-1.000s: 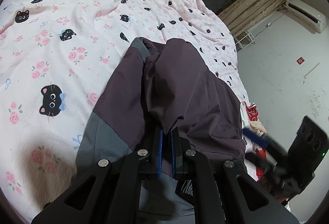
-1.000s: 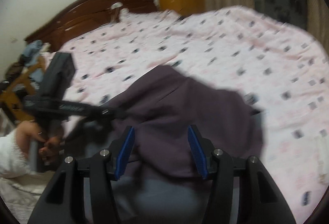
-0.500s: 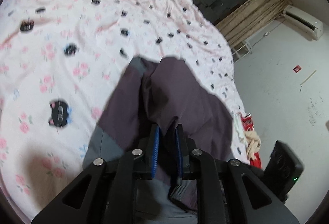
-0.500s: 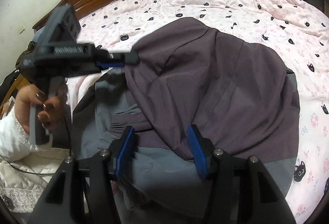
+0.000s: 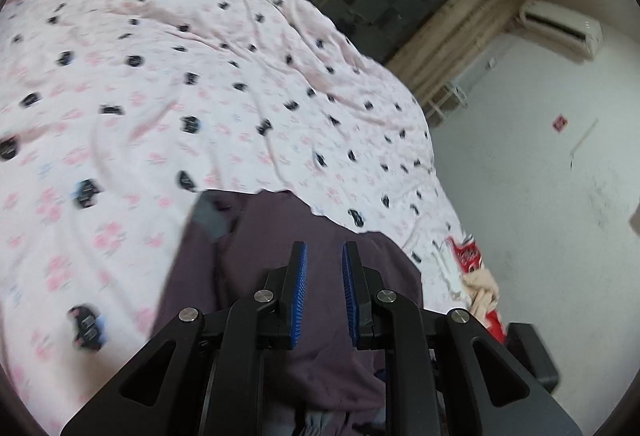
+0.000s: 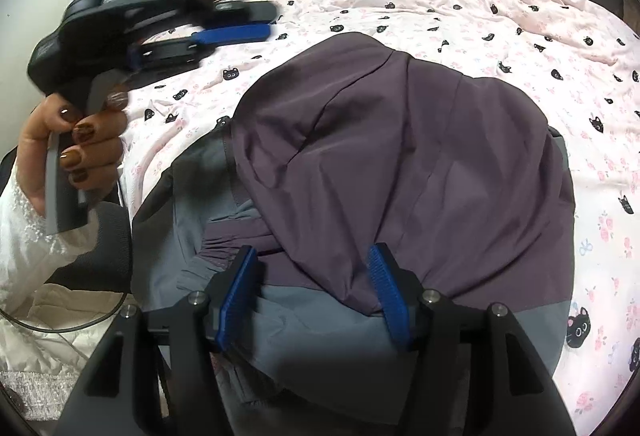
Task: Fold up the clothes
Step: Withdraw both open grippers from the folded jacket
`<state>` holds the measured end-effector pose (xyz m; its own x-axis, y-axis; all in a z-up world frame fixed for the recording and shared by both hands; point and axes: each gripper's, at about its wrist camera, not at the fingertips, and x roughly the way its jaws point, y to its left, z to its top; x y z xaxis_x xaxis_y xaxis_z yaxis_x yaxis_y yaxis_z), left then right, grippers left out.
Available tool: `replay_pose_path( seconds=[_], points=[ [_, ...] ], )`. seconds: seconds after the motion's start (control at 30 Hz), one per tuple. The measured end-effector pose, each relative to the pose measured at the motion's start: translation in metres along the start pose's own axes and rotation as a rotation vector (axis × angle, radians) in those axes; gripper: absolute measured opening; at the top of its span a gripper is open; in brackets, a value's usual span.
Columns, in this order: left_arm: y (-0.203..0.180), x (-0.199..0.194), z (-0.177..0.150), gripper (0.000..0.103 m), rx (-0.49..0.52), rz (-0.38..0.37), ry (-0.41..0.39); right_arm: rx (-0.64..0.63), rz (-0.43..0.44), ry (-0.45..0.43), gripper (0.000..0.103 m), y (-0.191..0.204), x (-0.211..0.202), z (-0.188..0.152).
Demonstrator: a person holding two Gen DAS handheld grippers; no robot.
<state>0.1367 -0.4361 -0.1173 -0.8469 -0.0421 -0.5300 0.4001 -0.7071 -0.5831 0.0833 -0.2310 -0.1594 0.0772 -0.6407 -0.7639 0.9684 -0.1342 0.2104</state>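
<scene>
1. Jacket (image 6: 400, 164), plum with grey panels, lies on the bed (image 6: 460, 4), one plum half folded over the grey lower part.
2. We have just let go with our left tongs (image 5: 323, 256): half a second ago they were clamped on a plum fold; now their blue pads stand apart with nothing between them, lifted clear above the cloth.
3. In the right wrist view the left tongs (image 6: 236, 24) sit raised over the bedspread, well apart from the jacket, gripped by our left hand (image 6: 76, 144).
4. Our right tongs (image 6: 312, 256) are spread wide and hover just over the plum-grey seam, holding nothing that we can see.
5. We judge that this fold is laid and released; the next move calls for a fresh grasp on an edge, or a smoothing pass, since the fold looks puffy.
</scene>
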Motion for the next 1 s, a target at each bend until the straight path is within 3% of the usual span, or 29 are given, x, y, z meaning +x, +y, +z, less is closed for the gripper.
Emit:
replay_pose_path(
  seconds=[0.1,0.4,0.53,0.63,0.77,1.0],
  points=[
    [0.005,0.034,-0.003,0.015,0.014,0.054,0.058,-0.002,-0.023,0.006,0.060,-0.002,0.000,0.000],
    [0.011,0.048,-0.006,0.015,0.005,0.088,0.085,0.026,-0.029,-0.009,0.060,-0.012,-0.010,0.007],
    [0.009,0.046,-0.007,0.015,0.009,0.085,0.078,0.055,-0.001,-0.090,0.060,-0.022,-0.027,0.024],
    [-0.001,0.027,-0.009,0.015,0.034,0.050,0.049,0.110,0.018,-0.168,0.068,-0.038,-0.041,0.039],
    [-0.009,0.017,-0.025,0.015,0.080,0.058,0.071,0.173,0.006,-0.215,0.069,-0.062,-0.047,0.058],
    [0.009,0.036,-0.054,0.015,0.068,0.123,0.159,0.349,0.004,-0.149,0.070,-0.116,-0.011,0.081]
  ],
)
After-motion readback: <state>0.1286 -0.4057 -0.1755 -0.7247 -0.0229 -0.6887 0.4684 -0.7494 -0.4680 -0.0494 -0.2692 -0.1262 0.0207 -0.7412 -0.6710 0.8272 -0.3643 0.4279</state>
